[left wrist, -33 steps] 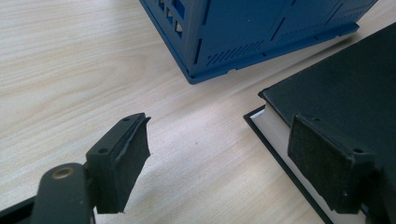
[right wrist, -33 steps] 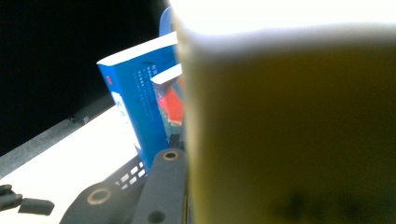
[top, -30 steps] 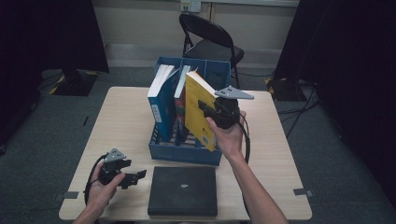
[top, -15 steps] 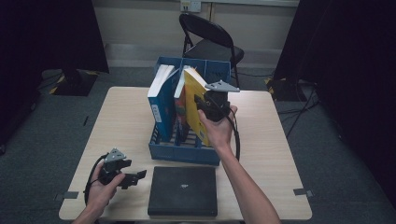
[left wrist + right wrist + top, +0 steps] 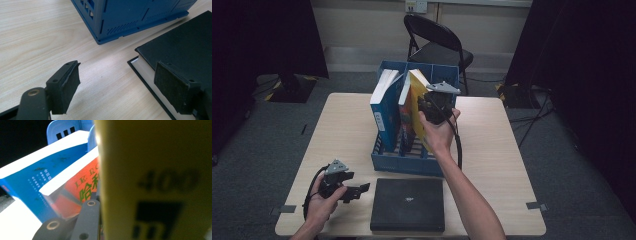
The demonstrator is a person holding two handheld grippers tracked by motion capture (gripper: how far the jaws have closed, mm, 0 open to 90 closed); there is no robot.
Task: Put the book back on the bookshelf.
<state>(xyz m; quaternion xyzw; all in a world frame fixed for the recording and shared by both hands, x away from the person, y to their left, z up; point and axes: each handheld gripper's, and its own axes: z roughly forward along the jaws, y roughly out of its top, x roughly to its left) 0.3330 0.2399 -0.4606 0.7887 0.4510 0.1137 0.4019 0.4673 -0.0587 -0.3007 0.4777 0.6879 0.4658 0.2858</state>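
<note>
My right tongs (image 5: 428, 102) are clamped on the yellow book (image 5: 418, 95), which has come in from the crate's (image 5: 407, 162) right side since a second ago and now stands nearly upright in it, just beside the orange book (image 5: 404, 107). To my eye the book is almost slotted; lowering and release remain. My left tongs (image 5: 357, 190) rest wide, holding nothing, in front of the crate on the tabletop (image 5: 342, 130), beside the black book (image 5: 408, 204).

The yellow book (image 5: 155, 180) carries the dark number "400". The orange book (image 5: 80, 187) shows green letters "J.K. RO" above large Chinese characters.
</note>
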